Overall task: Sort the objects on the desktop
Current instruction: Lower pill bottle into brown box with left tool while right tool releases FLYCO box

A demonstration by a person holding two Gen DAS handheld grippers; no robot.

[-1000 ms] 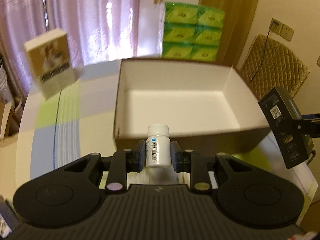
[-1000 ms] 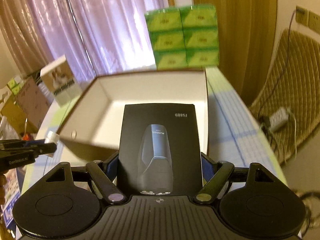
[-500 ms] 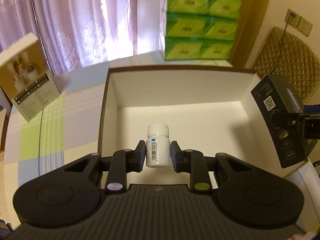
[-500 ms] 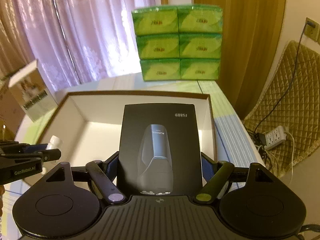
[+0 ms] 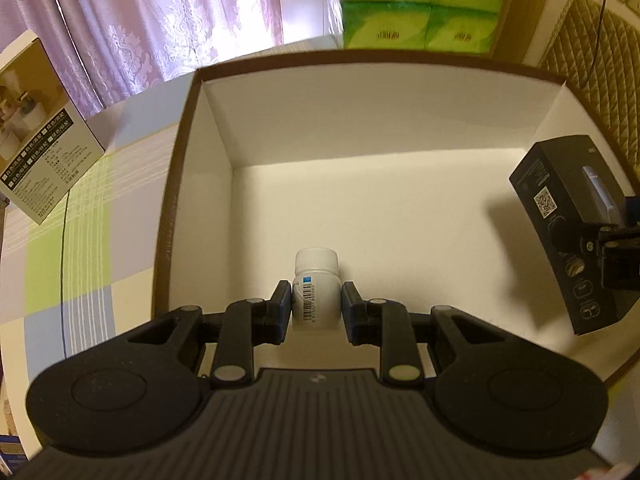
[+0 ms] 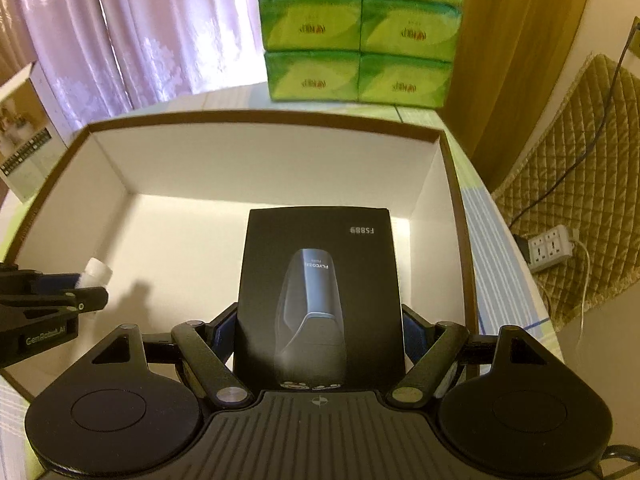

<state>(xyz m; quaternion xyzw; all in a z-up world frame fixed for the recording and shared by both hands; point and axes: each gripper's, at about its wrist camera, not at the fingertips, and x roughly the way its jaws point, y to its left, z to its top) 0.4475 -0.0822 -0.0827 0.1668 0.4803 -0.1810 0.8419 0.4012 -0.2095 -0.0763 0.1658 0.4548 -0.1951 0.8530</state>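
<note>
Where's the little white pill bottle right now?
The small white plastic pill bottle is clamped between the left gripper's fingers, over the left side of the open white cardboard box, left of the black shaver carton.

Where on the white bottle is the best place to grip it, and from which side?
Grip the white bottle across its labelled round body, below the narrower cap, coming from its base end along its length, as the left gripper does over the open box. The straight sides seat flat pads.

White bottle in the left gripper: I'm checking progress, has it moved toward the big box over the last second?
Yes. The white bottle went forward over the box's near wall and now hangs inside it.
</note>
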